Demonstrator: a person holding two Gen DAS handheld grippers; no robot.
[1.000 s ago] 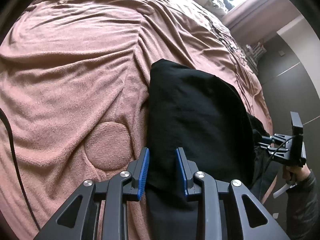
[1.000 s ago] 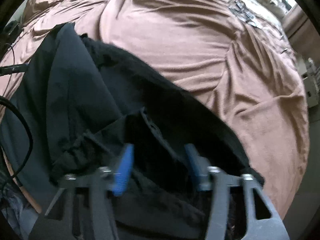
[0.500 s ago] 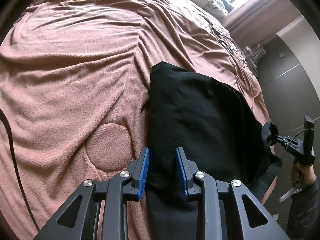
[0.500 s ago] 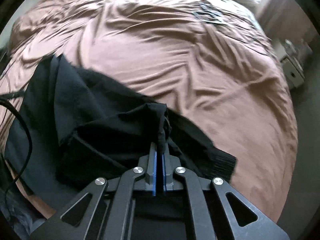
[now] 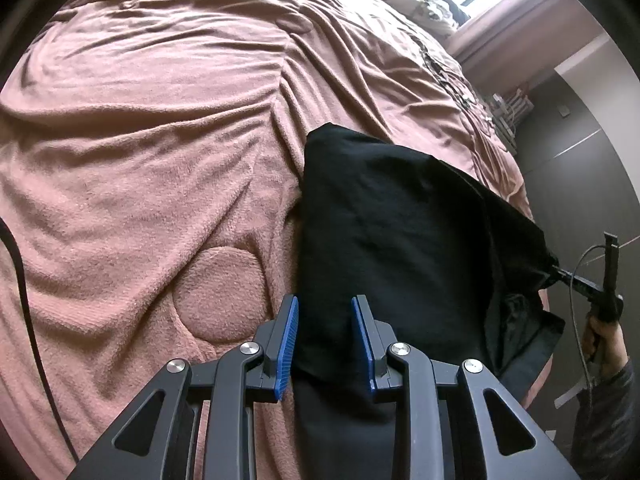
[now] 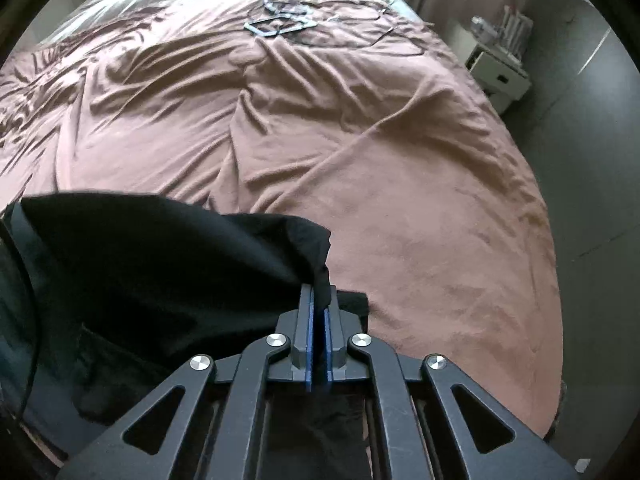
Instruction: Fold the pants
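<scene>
Black pants (image 5: 392, 240) lie on a pink bedspread (image 5: 140, 160). My left gripper (image 5: 325, 312) is open, its blue pads either side of the near edge of the cloth. My right gripper (image 6: 319, 300) is shut on a bunched edge of the pants (image 6: 160, 264) and holds it up off the bed. It also shows in the left wrist view (image 5: 560, 272) at the far right, pulling the cloth taut. The pink bedspread (image 6: 360, 140) spreads out ahead of it.
Dark hangers (image 6: 280, 20) lie at the far end of the bed. A white bedside unit (image 6: 500, 72) stands to the right. A black cable (image 5: 24, 292) runs along the left. The bed's right edge drops off near a grey wall (image 6: 592, 160).
My right gripper closed on the pants' edge, then lifted and pulled it out to the right, stretching the cloth. My left gripper has stayed in place, open.
</scene>
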